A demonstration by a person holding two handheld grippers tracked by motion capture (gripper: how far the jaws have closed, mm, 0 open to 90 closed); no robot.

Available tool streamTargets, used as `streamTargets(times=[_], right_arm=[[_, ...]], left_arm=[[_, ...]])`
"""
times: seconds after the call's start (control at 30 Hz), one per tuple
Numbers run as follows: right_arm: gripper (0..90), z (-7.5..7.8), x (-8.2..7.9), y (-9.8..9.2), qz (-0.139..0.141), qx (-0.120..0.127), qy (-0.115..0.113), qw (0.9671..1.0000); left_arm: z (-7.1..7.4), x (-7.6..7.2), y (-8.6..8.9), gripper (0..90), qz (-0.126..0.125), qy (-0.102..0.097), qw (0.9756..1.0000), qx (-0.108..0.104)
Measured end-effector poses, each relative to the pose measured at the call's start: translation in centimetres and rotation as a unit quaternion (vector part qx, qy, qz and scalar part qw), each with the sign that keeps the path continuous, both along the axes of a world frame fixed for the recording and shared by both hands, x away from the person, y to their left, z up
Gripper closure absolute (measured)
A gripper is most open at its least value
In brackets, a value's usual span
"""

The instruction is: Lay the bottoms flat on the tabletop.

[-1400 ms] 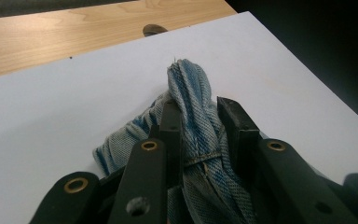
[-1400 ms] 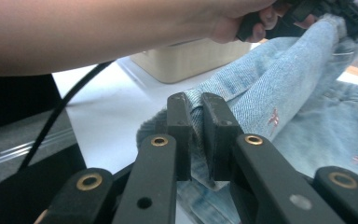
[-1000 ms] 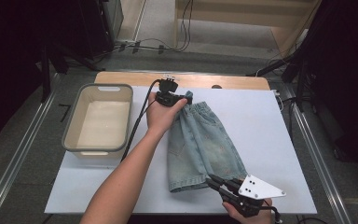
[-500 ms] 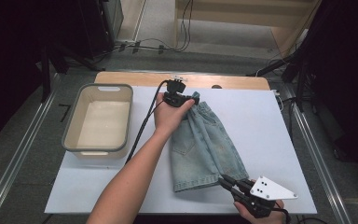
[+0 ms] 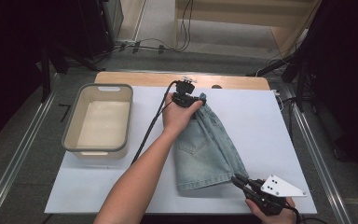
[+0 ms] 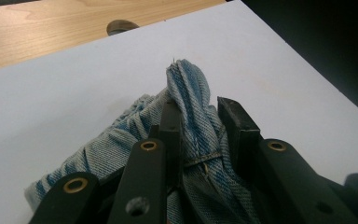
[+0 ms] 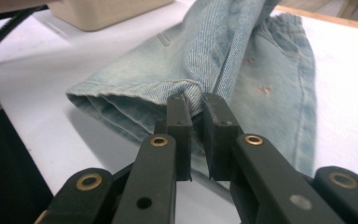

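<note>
A pair of light blue denim shorts point(image 5: 205, 144) lies folded along its length on the white table sheet point(image 5: 256, 121). At the far end, my left gripper point(image 5: 198, 100) is shut on the bunched waistband point(image 6: 191, 102), with the fabric pinched between its black jaws. At the near right, my right gripper point(image 5: 237, 178) is shut on the hem corner point(image 7: 186, 93) of the shorts point(image 7: 242, 70), and the jaws stand close together on the denim. That corner is lifted slightly off the sheet.
A beige plastic tub point(image 5: 74, 135) sits on the left part of the sheet, with nothing in it. Bare wooden table edge point(image 5: 140, 78) runs along the far side. The left gripper's cable point(image 5: 154, 126) trails across the sheet beside the forearm.
Both grippers have moved to the right with the shorts, and the garment now lies more slanted, its hem end further right and closer to the near edge.
</note>
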State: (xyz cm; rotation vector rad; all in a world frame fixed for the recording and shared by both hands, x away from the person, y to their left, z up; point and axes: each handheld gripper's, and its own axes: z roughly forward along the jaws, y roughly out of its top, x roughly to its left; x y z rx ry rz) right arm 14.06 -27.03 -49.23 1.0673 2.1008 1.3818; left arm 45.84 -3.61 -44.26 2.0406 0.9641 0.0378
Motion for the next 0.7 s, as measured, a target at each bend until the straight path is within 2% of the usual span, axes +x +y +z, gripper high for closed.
streamTargets(times=[0.33,0.43,0.5,0.57,0.63,0.67,0.7], right_arm=[[80.6,-0.4,0.4,-0.8,-0.011,-0.009,0.003,0.9999],[80.2,-0.6,0.5,-1.0,-0.017,-0.007,0.006,0.9998],[79.0,-0.6,0.6,-1.1,-0.019,-0.008,0.008,0.9998],[76.4,-0.7,0.5,-1.2,-0.027,-0.007,0.007,0.9996],[64.4,-0.5,0.6,-1.4,-0.032,0.001,0.003,0.9995],[56.8,-0.4,0.6,-1.5,-0.034,0.008,0.003,0.9994],[49.5,-0.3,0.7,-1.7,-0.034,0.016,0.003,0.9993]], left_arm=[[-0.9,0.5,-0.8,69.0,0.001,0.007,0.9999,0.011],[-1.1,0.7,-0.9,66.0,0.004,0.013,0.9999,0.003],[-1.2,0.8,-0.9,59.5,0.003,0.015,0.9999,-0.002],[-1.1,0.7,-0.9,51.1,0.002,0.008,1.0,-0.004],[-0.8,0.5,-0.9,37.2,-0.003,0.006,0.9999,-0.016],[-0.6,0.5,-0.8,26.0,-0.008,0.008,0.9996,-0.026],[-0.5,0.5,-0.8,18.6,-0.009,0.011,0.9993,-0.034]])
